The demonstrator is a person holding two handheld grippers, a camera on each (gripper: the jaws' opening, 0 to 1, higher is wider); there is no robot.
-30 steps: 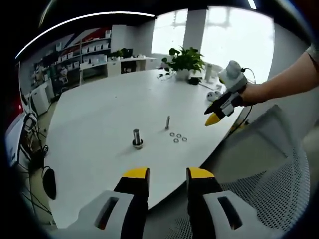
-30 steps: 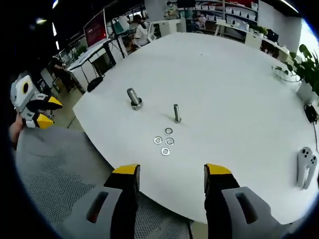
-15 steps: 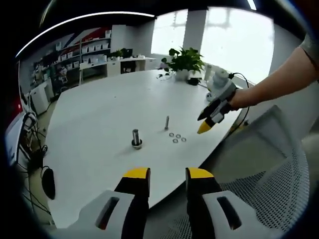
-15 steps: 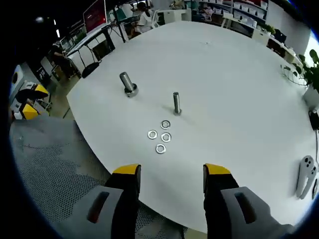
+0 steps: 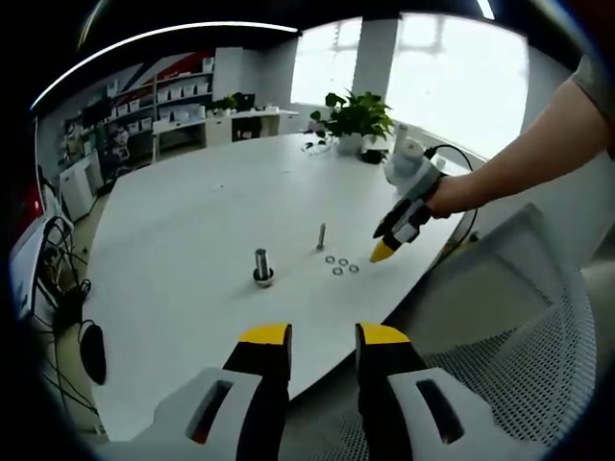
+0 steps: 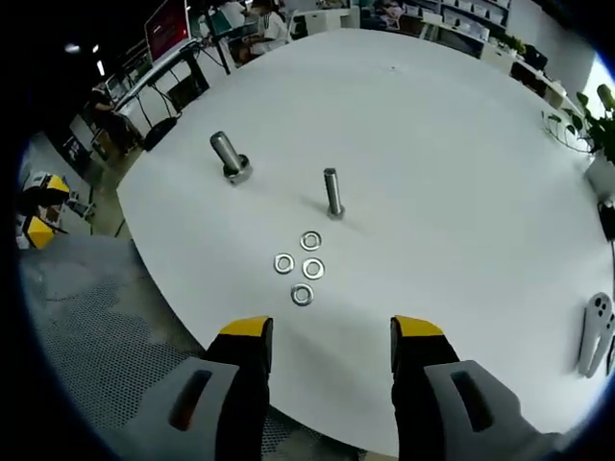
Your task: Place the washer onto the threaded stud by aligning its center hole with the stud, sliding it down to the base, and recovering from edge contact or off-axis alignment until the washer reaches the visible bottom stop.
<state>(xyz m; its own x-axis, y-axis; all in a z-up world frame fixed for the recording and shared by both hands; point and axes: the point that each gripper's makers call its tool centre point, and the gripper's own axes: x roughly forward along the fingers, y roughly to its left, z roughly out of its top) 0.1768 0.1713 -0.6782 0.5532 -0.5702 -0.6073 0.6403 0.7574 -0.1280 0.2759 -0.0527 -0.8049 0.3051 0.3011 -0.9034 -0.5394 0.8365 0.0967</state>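
Observation:
Several steel washers (image 6: 300, 269) lie flat in a small cluster on the white table (image 6: 461, 163); they also lie right of centre in the left gripper view (image 5: 341, 266). A slim threaded stud (image 6: 332, 191) stands upright just beyond them (image 5: 321, 235). A thicker bolt (image 6: 229, 157) stands further left (image 5: 263, 267). My right gripper (image 6: 322, 336) hovers open over the near table edge, just short of the washers, nothing between its jaws. It enters the left gripper view (image 5: 382, 252) from the right, tips near the washers. My left gripper (image 5: 322, 338) is open, back from the table.
A mesh chair (image 6: 86, 336) sits below the table edge. A potted plant (image 5: 356, 117) and a white controller (image 6: 596, 331) rest at the far side of the table. Desks, shelves and monitors (image 6: 163, 27) fill the room behind. A person's forearm (image 5: 519, 158) holds the right gripper.
My right gripper has moved forward and down toward the washers, which now lie closer to its jaws. The left gripper has barely moved.

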